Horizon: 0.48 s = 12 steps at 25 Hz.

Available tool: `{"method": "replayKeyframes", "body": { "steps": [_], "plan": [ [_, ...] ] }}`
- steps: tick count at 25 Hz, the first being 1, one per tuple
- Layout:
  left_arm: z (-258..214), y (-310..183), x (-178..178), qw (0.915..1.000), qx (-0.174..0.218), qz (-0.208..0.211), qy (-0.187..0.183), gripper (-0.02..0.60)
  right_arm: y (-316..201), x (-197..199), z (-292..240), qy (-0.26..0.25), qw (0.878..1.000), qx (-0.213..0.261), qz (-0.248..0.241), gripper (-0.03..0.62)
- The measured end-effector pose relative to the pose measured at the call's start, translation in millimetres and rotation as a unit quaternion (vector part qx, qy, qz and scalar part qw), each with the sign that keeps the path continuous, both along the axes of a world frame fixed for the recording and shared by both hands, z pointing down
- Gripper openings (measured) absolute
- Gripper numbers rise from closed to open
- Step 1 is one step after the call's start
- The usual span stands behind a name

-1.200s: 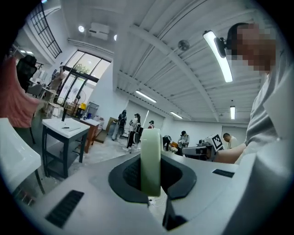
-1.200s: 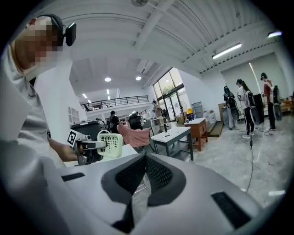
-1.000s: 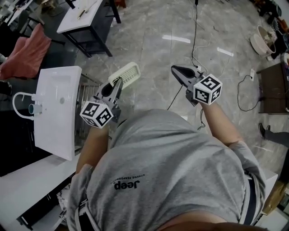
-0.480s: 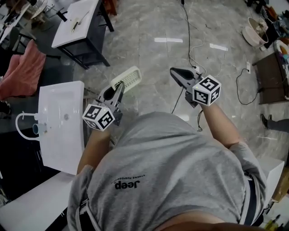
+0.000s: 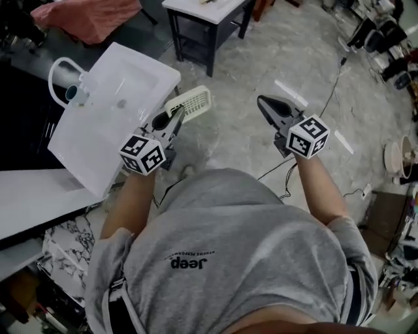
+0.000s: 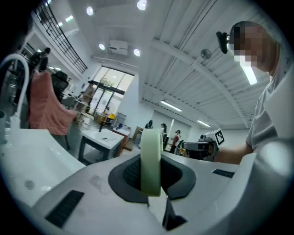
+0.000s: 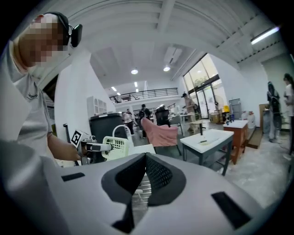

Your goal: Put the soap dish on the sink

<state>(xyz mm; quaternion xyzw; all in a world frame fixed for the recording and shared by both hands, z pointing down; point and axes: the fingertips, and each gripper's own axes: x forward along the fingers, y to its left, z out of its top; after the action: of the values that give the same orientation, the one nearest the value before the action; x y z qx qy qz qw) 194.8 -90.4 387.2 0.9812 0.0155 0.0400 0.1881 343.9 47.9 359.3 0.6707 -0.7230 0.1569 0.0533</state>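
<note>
1. The left gripper (image 5: 177, 115) is shut tight on the soap dish (image 5: 190, 104).
2. The dish is pale and has slots in it. Most of it sticks out past the tips of the gripper.
3. In the left gripper view, the dish stands on its thin edge between the two jaws. Both pads press on it.
4. The dish is up in the air, just beside the near corner of the white sink (image 5: 104, 124). It is not on the sink. The grey floor (image 5: 261, 59) is under it.
5. The sink has a curved tap (image 5: 53, 70) on its far side. The tap is well apart from the dish.
6. The right gripper (image 5: 266, 104) has its jaws closed together, with nothing between them.
7. The right gripper is well apart from the dish, on the other side of the person's body.
8. In the right gripper view, the dish shows from the side, held out by the left gripper.
9. A table (image 5: 199, 8) with a white top stands on the floor past the dish. A pink cloth (image 5: 88, 16) lies behind the sink.
</note>
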Motion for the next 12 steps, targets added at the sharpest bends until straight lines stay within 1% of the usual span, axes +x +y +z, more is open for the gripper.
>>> {"method": "replayKeyframes", "body": {
  "steps": [3, 5, 7, 9, 12],
  "plan": [
    [7, -58, -53, 0.9972, -0.002, -0.074, -0.008, 0.032, -78, -32, 4, 0.004, 0.998, 0.000, -0.070, 0.052],
    [14, -94, -97, 0.9915, -0.006, -0.129, -0.014, 0.032, -132, -64, 8, 0.004, 0.992, 0.001, -0.123, 0.052],
    [24, -128, -147, 0.9822, -0.013, -0.186, -0.023, 0.032, -186, -103, 13, 0.002, 0.984, 0.001, -0.179, 0.052],
    [34, -159, -196, 0.9708, -0.021, -0.237, -0.033, 0.032, -236, -145, 19, -0.001, 0.974, 0.003, -0.226, 0.052],
    [52, -206, -263, 0.9539, -0.032, -0.294, -0.048, 0.032, -301, -204, 29, -0.007, 0.962, 0.005, -0.274, 0.052]
  ]
}}
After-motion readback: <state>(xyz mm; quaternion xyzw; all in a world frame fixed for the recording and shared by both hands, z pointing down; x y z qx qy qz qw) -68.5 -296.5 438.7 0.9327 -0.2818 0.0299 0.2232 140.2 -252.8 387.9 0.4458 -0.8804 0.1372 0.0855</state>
